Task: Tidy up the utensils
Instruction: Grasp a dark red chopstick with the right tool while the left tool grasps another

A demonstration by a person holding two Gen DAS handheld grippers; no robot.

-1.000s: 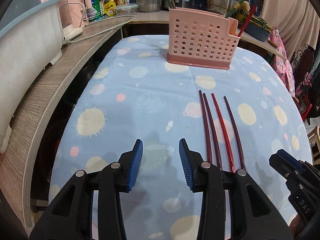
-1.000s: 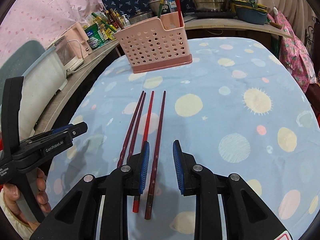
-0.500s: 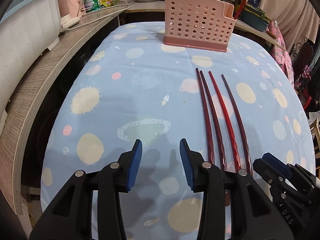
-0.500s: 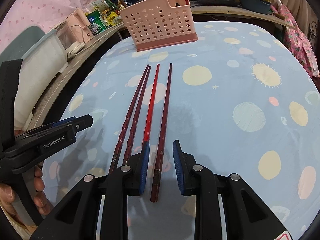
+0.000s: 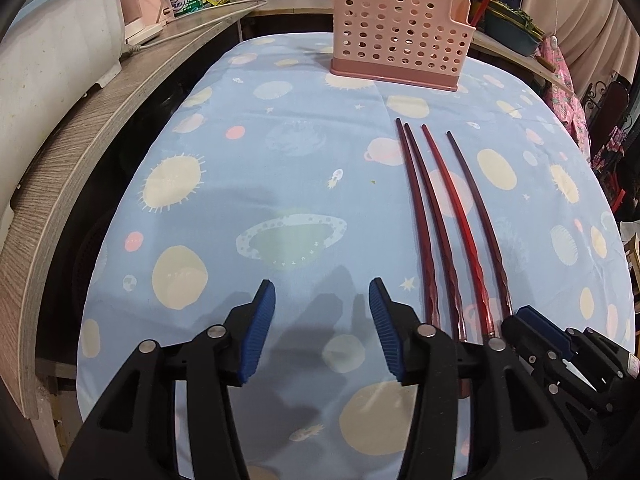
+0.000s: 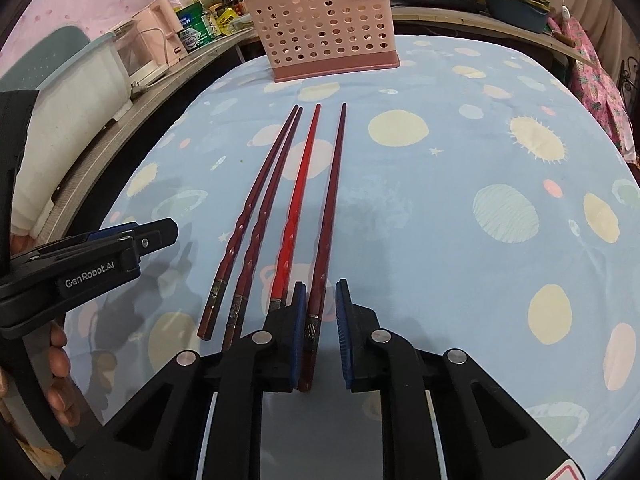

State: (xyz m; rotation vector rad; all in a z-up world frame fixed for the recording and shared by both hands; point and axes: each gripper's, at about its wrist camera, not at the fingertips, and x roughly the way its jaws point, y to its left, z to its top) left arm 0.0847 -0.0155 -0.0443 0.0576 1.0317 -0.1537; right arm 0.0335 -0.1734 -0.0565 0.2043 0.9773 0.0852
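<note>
Blue tablecloth [image 6: 460, 240]; right gripper [image 6: 320, 332] closing around chopstick [image 6: 330, 200]

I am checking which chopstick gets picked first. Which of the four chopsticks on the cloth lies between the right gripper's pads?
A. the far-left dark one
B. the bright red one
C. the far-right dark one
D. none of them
C: in the right wrist view the right gripper straddles the handle end of the rightmost dark chopstick, while the bright red chopstick lies just outside its left pad.

A grey wooden counter [image 5: 100, 120] curves beside the planet-print tablecloth [image 5: 280, 208].
</note>
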